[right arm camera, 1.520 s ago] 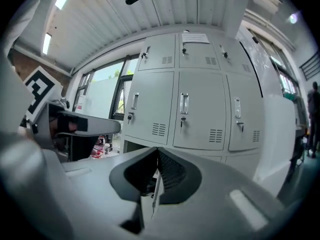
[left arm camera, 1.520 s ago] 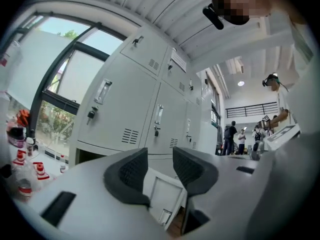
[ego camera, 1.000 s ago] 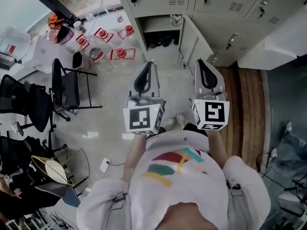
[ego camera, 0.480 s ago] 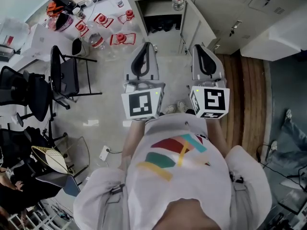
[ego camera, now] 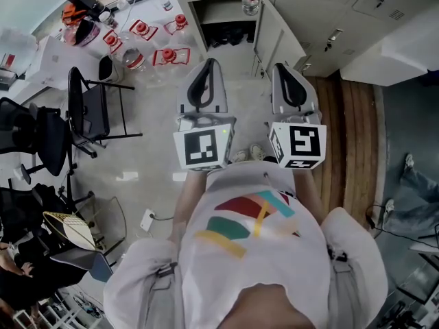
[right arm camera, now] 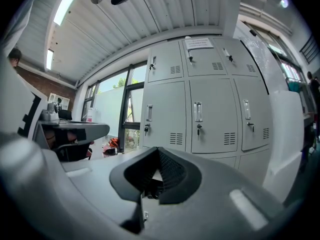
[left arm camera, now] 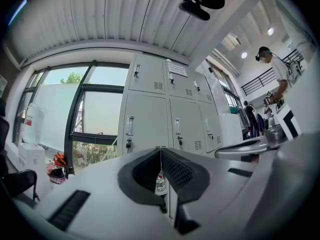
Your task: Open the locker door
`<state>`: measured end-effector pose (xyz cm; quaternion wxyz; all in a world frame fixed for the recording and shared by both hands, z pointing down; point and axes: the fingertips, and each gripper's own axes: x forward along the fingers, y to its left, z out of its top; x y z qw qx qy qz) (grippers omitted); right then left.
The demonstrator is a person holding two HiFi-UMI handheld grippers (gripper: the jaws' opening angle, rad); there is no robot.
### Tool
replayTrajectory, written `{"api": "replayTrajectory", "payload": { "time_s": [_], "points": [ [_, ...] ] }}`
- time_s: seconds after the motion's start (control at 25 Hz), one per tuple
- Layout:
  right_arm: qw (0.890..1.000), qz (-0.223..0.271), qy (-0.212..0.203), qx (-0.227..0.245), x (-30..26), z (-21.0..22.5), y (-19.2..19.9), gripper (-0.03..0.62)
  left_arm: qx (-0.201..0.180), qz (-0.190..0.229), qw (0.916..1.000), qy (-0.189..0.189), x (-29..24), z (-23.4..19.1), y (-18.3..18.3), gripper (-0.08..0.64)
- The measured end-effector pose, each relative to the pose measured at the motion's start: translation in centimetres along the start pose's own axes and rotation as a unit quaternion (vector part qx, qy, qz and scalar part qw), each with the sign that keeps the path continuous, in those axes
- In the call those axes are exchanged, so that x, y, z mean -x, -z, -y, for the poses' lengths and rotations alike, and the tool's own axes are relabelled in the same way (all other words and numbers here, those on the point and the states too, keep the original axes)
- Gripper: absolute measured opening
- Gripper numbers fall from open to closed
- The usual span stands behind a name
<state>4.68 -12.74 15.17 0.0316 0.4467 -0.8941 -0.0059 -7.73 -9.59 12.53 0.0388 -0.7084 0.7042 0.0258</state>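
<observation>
**Grey locker door stood open ahead of both jaws**

You held the white plastic left gripper [ego camera: 210, 63] and right gripper [ego camera: 280, 68] with jaws pressed together on nothing. The grey metal locker door [ego camera: 274, 36] stood upright and swung out, ahead of the jaws and well apart. Your right gripper was the nearer to the door. The door's handle could not be made out, and the gripper bodies largely hid the door in both gripper views.

Black chair [ego camera: 88, 112] near red-lidded containers [ego camera: 168, 55] on floor [ego camera: 147, 163]
</observation>
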Motion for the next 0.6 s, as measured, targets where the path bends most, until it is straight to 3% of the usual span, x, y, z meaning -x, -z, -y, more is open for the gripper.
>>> {"api": "replayTrajectory", "payload": {
  "time_s": [0.6],
  "points": [
    [1.0, -0.011, -0.003, 0.003, -0.7, 0.5, 0.4, 0.003, 0.001, -0.014, 0.9998, 0.013, -1.6, 0.6, 0.9, 0.017]
  ]
}}
